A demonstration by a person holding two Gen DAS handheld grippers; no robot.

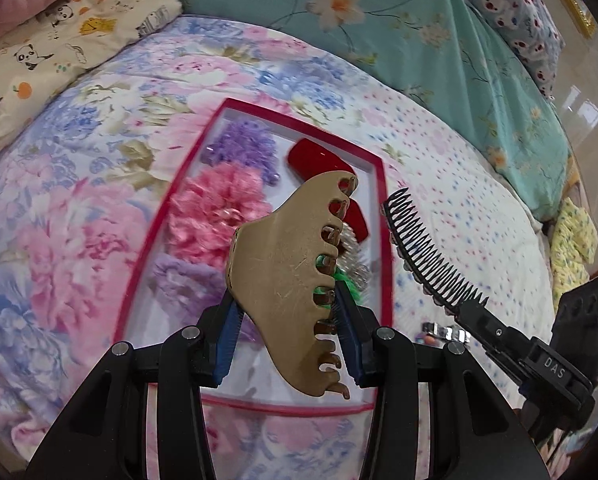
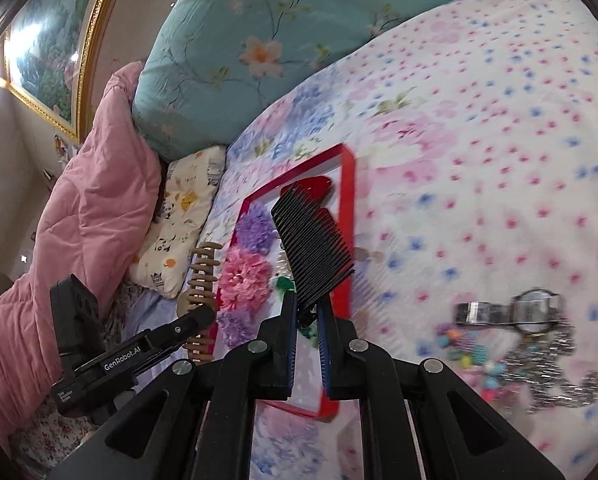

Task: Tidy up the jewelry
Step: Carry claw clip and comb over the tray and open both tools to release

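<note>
My left gripper (image 1: 289, 340) is shut on a tan claw hair clip (image 1: 287, 280), held above a red-rimmed tray (image 1: 381, 184) on the bed. The tray holds purple (image 1: 243, 148) and pink (image 1: 215, 212) fluffy flower ties, a red clip (image 1: 311, 160) and silver and green pieces. My right gripper (image 2: 307, 320) is shut on a black comb headband (image 2: 311, 244), held over the tray's right edge (image 2: 347, 200); it also shows in the left wrist view (image 1: 427, 252). The tan clip appears at the left in the right wrist view (image 2: 201, 280).
A silver watch (image 2: 511, 312), colourful beads (image 2: 471, 356) and a glittery chain (image 2: 555, 368) lie on the floral bedspread right of the tray. Panda pillow (image 1: 51, 52), pink quilt (image 2: 79, 240) and teal duvet (image 1: 399, 20) border the far side.
</note>
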